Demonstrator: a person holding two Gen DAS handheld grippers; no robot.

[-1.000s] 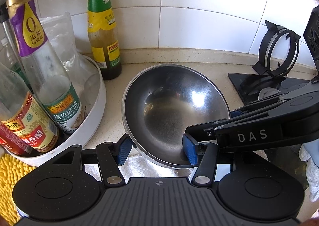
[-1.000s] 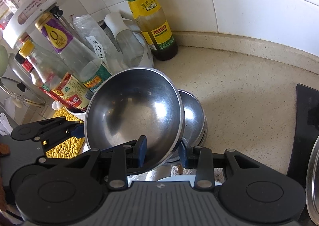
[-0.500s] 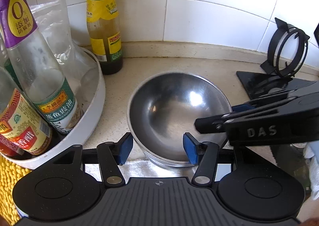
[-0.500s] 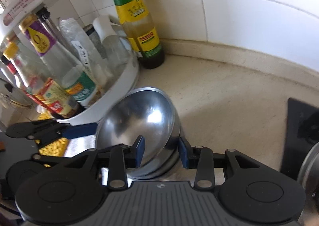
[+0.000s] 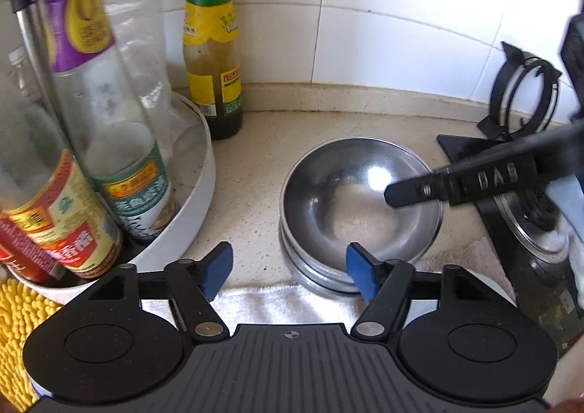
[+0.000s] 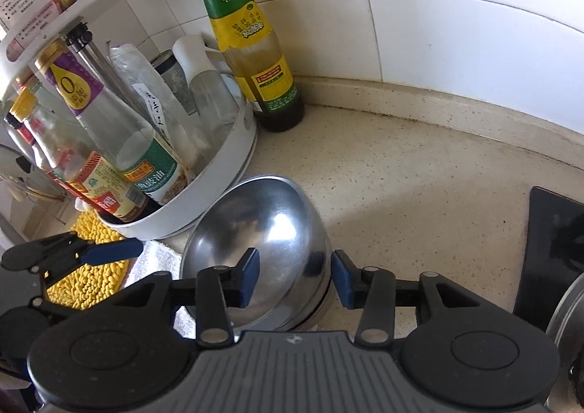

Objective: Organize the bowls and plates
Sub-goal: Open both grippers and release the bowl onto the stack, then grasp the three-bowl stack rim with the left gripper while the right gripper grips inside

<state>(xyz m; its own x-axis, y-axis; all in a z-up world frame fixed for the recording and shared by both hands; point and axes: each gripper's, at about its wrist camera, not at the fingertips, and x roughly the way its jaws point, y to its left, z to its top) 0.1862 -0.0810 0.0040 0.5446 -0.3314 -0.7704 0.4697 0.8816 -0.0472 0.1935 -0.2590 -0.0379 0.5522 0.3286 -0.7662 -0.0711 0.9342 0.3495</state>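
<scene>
A stack of steel bowls stands on the counter, the top bowl nested level in the ones below. My left gripper is open at the stack's near left side, jaws opening, and only its right pad is close to the rim. In the right wrist view the bowl stack has its right rim between the jaws of my right gripper. Those jaws are opening: one pad is inside the bowl, one outside, and neither presses on it. One right gripper finger reaches over the bowl.
A white round rack full of sauce bottles stands left of the bowls. A green-labelled bottle is against the tiled wall. A white towel and a yellow mat lie in front. A black stove is to the right.
The tilted top bowl has come down and now sits nested in the stack. Both grippers' jaws have widened, and the right pads have come off the bowl's rim. The left gripper has shifted left.
</scene>
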